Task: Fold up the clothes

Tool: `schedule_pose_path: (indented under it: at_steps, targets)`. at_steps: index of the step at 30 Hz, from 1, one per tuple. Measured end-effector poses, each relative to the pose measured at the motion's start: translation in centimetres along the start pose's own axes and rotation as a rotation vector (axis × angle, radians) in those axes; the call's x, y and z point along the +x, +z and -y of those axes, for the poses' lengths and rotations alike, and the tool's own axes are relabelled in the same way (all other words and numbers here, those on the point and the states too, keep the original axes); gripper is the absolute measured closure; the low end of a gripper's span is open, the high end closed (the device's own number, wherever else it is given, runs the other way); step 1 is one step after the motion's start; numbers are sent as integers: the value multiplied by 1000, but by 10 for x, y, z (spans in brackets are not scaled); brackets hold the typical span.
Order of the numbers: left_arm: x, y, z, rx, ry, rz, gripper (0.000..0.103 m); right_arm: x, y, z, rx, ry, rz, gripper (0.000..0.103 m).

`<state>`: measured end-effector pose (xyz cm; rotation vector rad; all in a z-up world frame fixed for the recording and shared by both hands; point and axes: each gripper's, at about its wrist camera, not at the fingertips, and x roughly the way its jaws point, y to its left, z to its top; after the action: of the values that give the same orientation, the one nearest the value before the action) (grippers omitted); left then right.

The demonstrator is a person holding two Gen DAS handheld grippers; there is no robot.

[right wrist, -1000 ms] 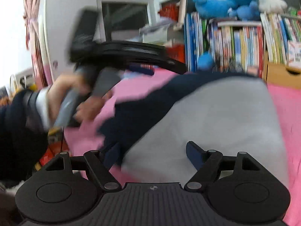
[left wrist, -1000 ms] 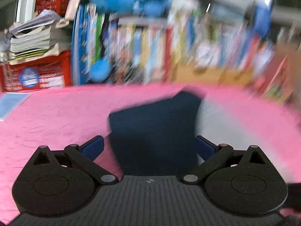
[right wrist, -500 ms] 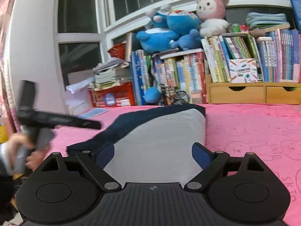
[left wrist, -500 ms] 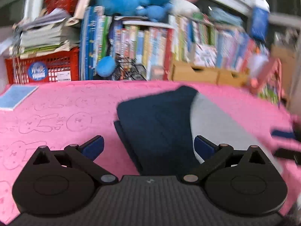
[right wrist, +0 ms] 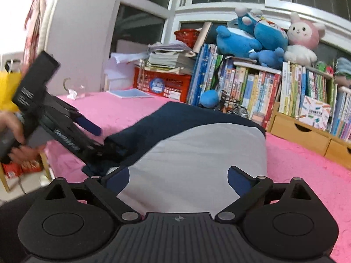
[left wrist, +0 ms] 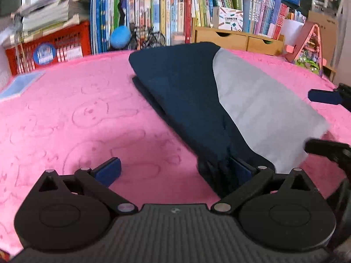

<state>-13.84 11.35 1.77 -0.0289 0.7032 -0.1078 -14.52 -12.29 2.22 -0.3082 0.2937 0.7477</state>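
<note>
A folded garment, navy [left wrist: 186, 92] on its left half and grey [left wrist: 263, 109] on its right, lies flat on the pink blanket [left wrist: 76, 120]. My left gripper [left wrist: 175, 171] is open over the blanket, and the navy near corner bunches against its right finger [left wrist: 241, 171]. In the right wrist view a hand [right wrist: 13, 127] holds that left gripper [right wrist: 107, 141] at the garment's navy edge. My right gripper [right wrist: 178, 178] has its jaws opening. The grey cloth [right wrist: 208, 153] lies between them, and the pads do not press on it. From the left wrist view the right gripper [left wrist: 309, 121] is at the grey edge.
Behind the blanket stands a row of books [left wrist: 166, 17], with a red crate [left wrist: 48, 48] of papers to the left and wooden drawers [left wrist: 239, 39] to the right. Plush toys [right wrist: 252, 35] sit on top. A blue booklet [left wrist: 19, 85], a glass cup [right wrist: 75, 89] and a pink toy house [left wrist: 311, 46] are near the edges.
The garment has settled flat. My left gripper slid left, so the cloth now sits at its right finger rather than between both. The right jaws have spread wider.
</note>
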Motion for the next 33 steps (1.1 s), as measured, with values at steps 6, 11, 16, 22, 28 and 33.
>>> schedule_pose_path:
  at_steps: [6, 11, 16, 22, 28, 33]
  targets:
    - [-12, 9, -59, -464, -407, -63, 0, -8, -6, 53, 270, 2, -22, 4]
    - [-16, 7, -66, -499, -376, -29, 0, -20, -10, 23, -18, -60, 2, 4]
    - [-20, 6, -56, -454, -409, -43, 0, 7, -9, -53, -435, 25, -19, 8]
    - [-12, -1, -69, -599, -565, -53, 0, 40, 1, -89, -594, 79, 3, 18]
    - [-3, -1, -71, -621, -595, -58, 0, 40, 5, -96, -589, 99, 18, 76]
    - [11, -2, -78, -722, -658, -64, 0, 30, 25, -68, -393, 56, 88, 83]
